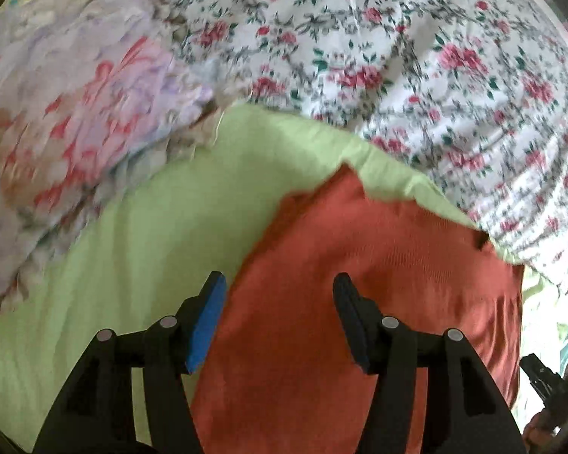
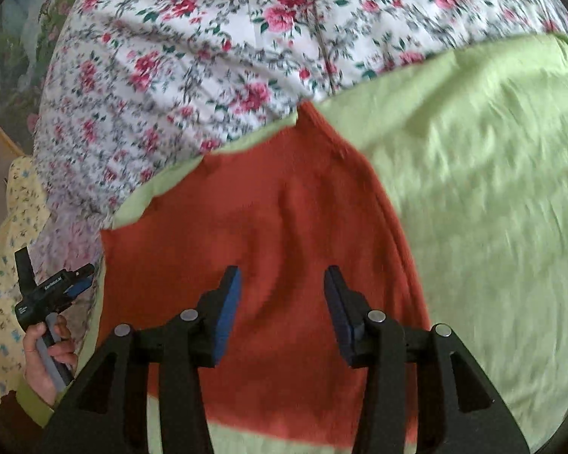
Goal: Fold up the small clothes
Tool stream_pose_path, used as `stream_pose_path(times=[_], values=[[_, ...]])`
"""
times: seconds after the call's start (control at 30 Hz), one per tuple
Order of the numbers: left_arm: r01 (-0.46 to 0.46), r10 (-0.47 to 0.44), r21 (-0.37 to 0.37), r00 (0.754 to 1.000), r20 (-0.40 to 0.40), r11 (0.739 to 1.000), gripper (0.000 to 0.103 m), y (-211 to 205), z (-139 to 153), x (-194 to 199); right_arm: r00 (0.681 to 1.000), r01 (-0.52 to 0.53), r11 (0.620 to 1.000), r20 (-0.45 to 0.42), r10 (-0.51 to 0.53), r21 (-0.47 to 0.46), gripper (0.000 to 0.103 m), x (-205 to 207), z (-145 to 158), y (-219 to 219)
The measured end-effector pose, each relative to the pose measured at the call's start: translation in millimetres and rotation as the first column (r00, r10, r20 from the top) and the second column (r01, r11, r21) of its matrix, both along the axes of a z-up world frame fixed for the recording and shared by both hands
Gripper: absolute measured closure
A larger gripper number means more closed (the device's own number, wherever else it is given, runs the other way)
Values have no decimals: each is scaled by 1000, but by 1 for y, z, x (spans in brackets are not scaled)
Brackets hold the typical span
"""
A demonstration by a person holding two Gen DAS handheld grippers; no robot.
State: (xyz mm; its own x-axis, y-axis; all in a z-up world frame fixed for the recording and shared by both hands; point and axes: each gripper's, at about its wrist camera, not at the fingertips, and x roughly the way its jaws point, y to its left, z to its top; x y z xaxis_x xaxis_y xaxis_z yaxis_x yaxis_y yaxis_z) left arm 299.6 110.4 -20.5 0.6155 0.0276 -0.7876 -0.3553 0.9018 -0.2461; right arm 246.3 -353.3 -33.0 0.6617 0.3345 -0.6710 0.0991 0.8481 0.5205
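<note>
Red cloth (image 1: 344, 302) lies spread flat on a light green sheet (image 1: 140, 234); surface mostly smooth, a few soft ripples. Colour rust-red, knit-like texture. In the right wrist view the red cloth (image 2: 269, 234) tapers to a point at its far end, next to a white floral bedspread (image 2: 193, 56); green sheet (image 2: 492, 208) shows along its right side and far edge.

Left gripper (image 1: 278, 287): jaws wide apart, nothing between them, positioned over the near left edge of the cloth. Contact with fabric cannot be told.

Right gripper (image 2: 282, 283): jaws apart, empty, over the middle of the cloth; contact unclear.

Pastel flowered fabric (image 1: 75, 121) heaped left of the sheet. Both views motion-blurred.
</note>
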Motion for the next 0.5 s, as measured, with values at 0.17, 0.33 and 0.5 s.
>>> stream_pose_path(times=[0.17,0.33,0.5], values=[[5,-7,-32,998,-65,999,44,-13,-22,-39,996,-4,1000,-89,3,-7,56,-14,-22,3],[-30,19,-92,993,-118,995,44,-15,-45,-80,989,75,997,-127,-76,-11,56,-38,-29,-18],[-7,-4,-98,994,-111,995,44,-24,-44,-113,986,118,993,-120,-120,-22,56,-63,-16,-28]])
